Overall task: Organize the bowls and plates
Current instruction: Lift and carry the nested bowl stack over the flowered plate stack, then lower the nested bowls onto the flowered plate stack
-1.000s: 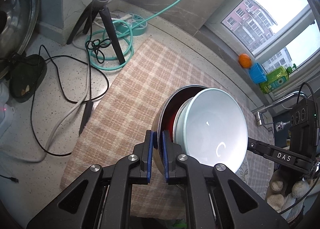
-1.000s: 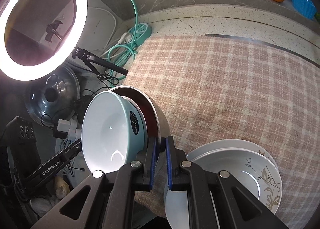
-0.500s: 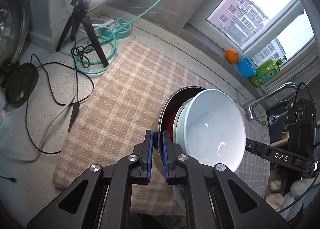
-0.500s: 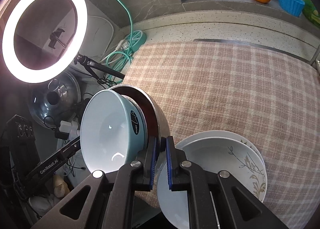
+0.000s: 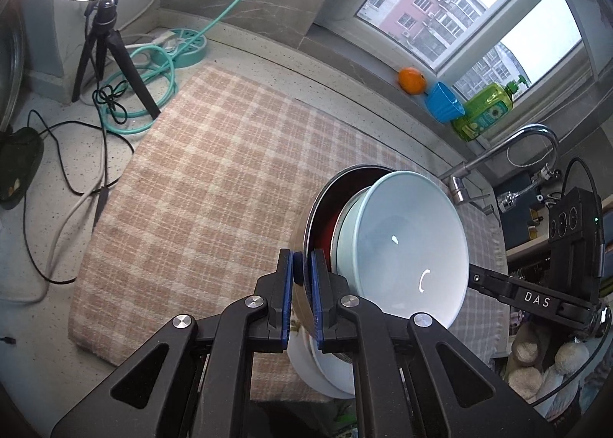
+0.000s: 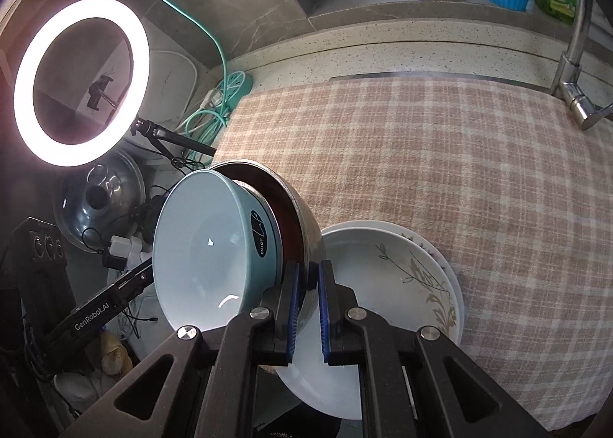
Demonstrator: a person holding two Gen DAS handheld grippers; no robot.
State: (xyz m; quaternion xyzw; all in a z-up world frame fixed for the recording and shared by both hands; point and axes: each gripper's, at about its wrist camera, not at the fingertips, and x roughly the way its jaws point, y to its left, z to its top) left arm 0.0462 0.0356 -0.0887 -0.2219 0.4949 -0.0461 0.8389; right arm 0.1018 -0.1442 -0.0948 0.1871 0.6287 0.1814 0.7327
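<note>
A light blue bowl (image 5: 402, 246) sits nested inside a steel bowl (image 5: 312, 208) with a dark red inside. My left gripper (image 5: 302, 277) is shut on the steel bowl's rim. My right gripper (image 6: 308, 285) is shut on the opposite rim of the steel bowl (image 6: 302, 219), with the blue bowl (image 6: 207, 246) inside it. Both hold the bowls in the air above a stack of white plates (image 6: 406, 277) with a leaf pattern on the checked cloth (image 6: 440, 154). The plates' edge shows below the bowls in the left wrist view (image 5: 325, 373).
A ring light (image 6: 80, 82) on a tripod (image 5: 111, 55), teal cable (image 5: 153, 66) and black cords (image 5: 57, 154) lie left of the cloth. A faucet (image 5: 498, 154) stands at the right. An orange (image 5: 412, 80), blue cup (image 5: 442, 107) and green bottle (image 5: 484, 110) sit on the windowsill.
Both grippers have lifted the nested bowls higher and moved them to the right, over the stack of plates. The grips have not changed.
</note>
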